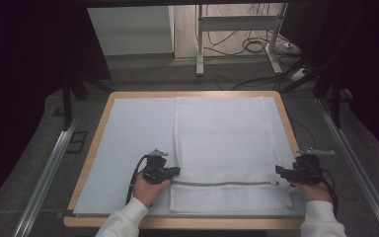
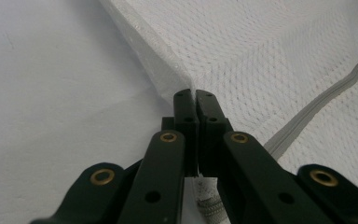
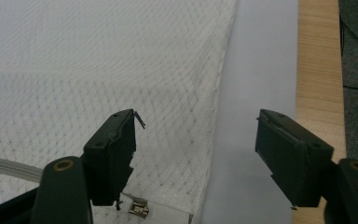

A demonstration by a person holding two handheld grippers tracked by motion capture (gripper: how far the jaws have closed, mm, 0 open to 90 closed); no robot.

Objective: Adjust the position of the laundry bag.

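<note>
A white mesh bag (image 1: 222,143) lies flat on the white sheet (image 1: 133,138), with a grey zipper (image 1: 222,183) running across near its front edge. My left gripper (image 1: 175,171) is at the zipper's left end. In the left gripper view its jaws (image 2: 195,93) are shut on the bag's edge (image 2: 168,60), which puckers up there, with the zipper (image 2: 317,100) trailing off to the right. My right gripper (image 1: 279,170) is at the zipper's right end. In the right gripper view it (image 3: 196,126) stands open over the bag's side edge (image 3: 214,116), above the metal zipper pull (image 3: 138,208).
The wooden table (image 1: 96,143) shows as a rim around the sheet; its right edge (image 3: 319,56) lies close beside my right gripper. Metal rails (image 1: 49,168) run along the floor on both sides. Desk legs and cables (image 1: 246,44) stand beyond the far edge.
</note>
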